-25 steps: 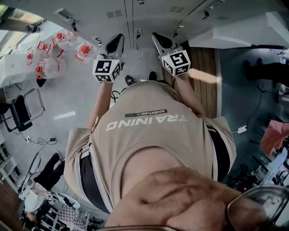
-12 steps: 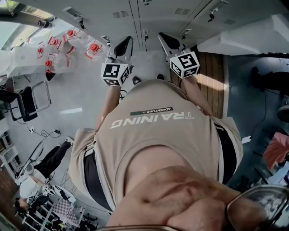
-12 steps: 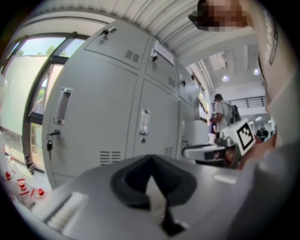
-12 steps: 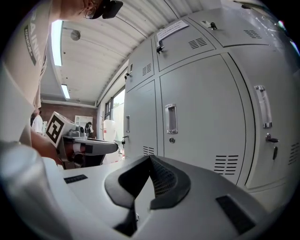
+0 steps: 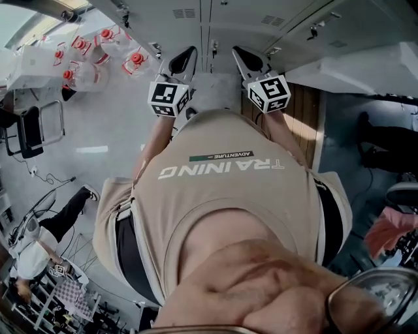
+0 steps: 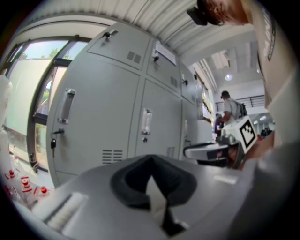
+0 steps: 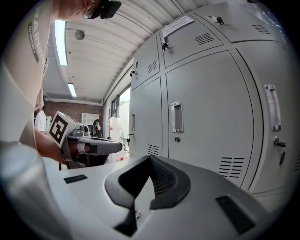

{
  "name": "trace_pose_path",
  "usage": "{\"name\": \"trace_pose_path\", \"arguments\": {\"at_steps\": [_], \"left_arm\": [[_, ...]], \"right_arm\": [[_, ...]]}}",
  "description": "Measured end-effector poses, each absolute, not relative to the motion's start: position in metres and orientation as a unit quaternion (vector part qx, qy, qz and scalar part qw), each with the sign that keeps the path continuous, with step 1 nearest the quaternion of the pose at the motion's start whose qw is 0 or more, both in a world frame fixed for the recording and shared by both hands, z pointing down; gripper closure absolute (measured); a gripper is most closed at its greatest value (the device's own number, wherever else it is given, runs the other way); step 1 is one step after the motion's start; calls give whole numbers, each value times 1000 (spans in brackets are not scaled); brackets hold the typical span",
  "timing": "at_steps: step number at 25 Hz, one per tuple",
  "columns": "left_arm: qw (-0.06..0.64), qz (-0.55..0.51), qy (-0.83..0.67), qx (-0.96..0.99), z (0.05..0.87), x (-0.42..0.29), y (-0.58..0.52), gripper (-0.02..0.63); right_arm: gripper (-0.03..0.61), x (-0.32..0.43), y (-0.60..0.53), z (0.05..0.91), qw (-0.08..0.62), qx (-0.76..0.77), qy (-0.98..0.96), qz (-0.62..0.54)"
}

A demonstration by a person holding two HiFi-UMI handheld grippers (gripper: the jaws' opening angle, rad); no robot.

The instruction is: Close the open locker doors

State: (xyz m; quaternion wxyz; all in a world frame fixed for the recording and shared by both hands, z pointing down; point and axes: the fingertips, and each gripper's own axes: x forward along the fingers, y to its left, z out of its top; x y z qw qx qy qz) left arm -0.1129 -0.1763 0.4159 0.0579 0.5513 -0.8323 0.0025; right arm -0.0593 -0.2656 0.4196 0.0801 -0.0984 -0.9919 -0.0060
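A bank of grey lockers (image 5: 215, 19) fills the top of the head view, and every door I can see lies flush and closed. In the left gripper view the nearest doors (image 6: 93, 122) show vertical handles and a key in one lock (image 6: 53, 143). The right gripper view shows more closed doors (image 7: 206, 117) with handles. My left gripper (image 5: 189, 53) and right gripper (image 5: 238, 52) are held side by side at waist height, pointing at the lockers and short of them. Both are shut with nothing held, as their own views show for the left (image 6: 151, 159) and the right (image 7: 150, 158).
Several clear water bottles with red caps (image 5: 85, 55) stand on the floor at the left by the lockers. A black chair (image 5: 29, 130) and a person (image 5: 39, 241) are further left. Wooden flooring (image 5: 304, 117) lies at the right. Another person (image 6: 229, 108) stands far down the locker row.
The lockers have come a little nearer and the view has swung so that the bottles sit further left. Both grippers stay level, side by side and shut.
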Motion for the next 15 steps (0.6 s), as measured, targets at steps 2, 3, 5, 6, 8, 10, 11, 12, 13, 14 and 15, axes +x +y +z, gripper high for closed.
{"name": "trace_pose_path", "arguments": {"at_steps": [2,3,5,6,8,10,11,12,13,14,15], "left_arm": [[58,1,-830,555,417,-110,-180,614],[54,2,-828,559,414,-107,-182,614],[46,8,-822,568,409,-104,-187,614],[43,11,-820,571,406,-103,-188,614],[41,16,-819,572,404,-105,-189,614],[39,18,-820,570,401,-107,-188,614],[38,18,-821,569,400,-107,-188,614],[36,17,-822,569,399,-108,-189,614],[35,16,-822,568,398,-108,-189,614],[35,15,-823,567,397,-108,-189,614],[34,14,-824,566,397,-108,-189,614]], "right_arm": [[565,-57,-269,419,81,-99,-992,-9],[565,-57,-272,418,80,-97,-992,-10],[565,-56,-280,416,77,-91,-993,-8],[565,-56,-282,415,75,-88,-993,-5],[565,-55,-284,412,71,-85,-994,-1],[565,-55,-284,410,69,-87,-994,2],[565,-56,-284,410,69,-89,-994,2],[565,-57,-284,409,68,-91,-994,1],[565,-58,-284,408,67,-93,-993,-1],[565,-59,-284,407,67,-95,-993,-4],[565,-60,-284,406,66,-96,-993,-6]]}}
